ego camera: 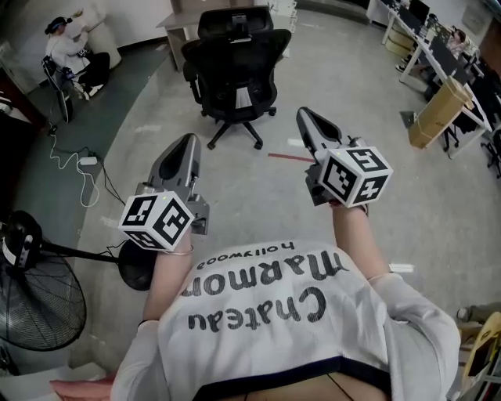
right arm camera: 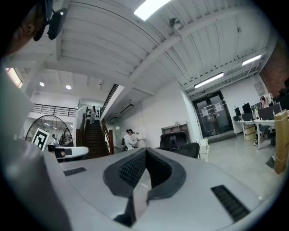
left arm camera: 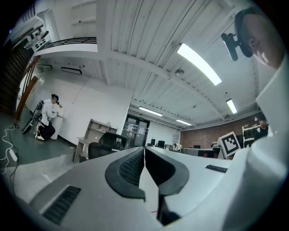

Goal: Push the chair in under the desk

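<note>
Fingers (left arm camera: 128,168) together; chair (ego camera: 235,66) seemingly well apart.

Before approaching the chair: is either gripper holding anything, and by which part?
Nothing: left gripper and right gripper are both shut, empty, apart from the black office chair.

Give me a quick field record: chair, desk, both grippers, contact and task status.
chair: black office chair on open floor ahead, not tucked in
desk: light wooden desk just beyond the chair
left gripper: jaws shut, nothing between them
right gripper: jaws shut, nothing between them
contact: neither gripper touches the chair
task status: push not yet begun
</note>
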### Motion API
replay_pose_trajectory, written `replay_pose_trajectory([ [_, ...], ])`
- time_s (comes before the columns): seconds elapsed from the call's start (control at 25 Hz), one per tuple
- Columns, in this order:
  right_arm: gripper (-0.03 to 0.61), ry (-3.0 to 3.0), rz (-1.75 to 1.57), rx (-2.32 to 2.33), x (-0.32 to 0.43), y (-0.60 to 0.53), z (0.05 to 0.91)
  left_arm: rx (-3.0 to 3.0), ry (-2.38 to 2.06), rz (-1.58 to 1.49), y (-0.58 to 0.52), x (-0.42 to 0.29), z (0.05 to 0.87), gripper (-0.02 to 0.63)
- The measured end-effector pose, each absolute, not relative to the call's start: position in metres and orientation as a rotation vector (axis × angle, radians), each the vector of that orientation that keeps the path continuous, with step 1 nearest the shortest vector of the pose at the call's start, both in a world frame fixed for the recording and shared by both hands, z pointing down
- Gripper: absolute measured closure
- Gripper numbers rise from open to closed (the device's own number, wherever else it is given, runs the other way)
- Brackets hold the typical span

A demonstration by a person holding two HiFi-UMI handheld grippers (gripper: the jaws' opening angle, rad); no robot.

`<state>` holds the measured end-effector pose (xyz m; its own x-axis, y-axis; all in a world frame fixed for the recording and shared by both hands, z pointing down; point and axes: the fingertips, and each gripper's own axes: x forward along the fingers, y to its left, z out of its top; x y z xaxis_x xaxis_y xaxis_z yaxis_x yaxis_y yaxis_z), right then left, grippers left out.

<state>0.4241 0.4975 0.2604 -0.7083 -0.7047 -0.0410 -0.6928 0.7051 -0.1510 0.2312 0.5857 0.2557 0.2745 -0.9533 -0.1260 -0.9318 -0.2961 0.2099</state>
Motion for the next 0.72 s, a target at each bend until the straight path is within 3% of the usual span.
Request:
replay_pose_trajectory([
  [0.72, 0.569, 2.811, -0.360, -1.301, 0.401, 0.478, 0.328, 2.400, -1.645, -0.276, 0.555, 0.196, 0.315, 0.595],
])
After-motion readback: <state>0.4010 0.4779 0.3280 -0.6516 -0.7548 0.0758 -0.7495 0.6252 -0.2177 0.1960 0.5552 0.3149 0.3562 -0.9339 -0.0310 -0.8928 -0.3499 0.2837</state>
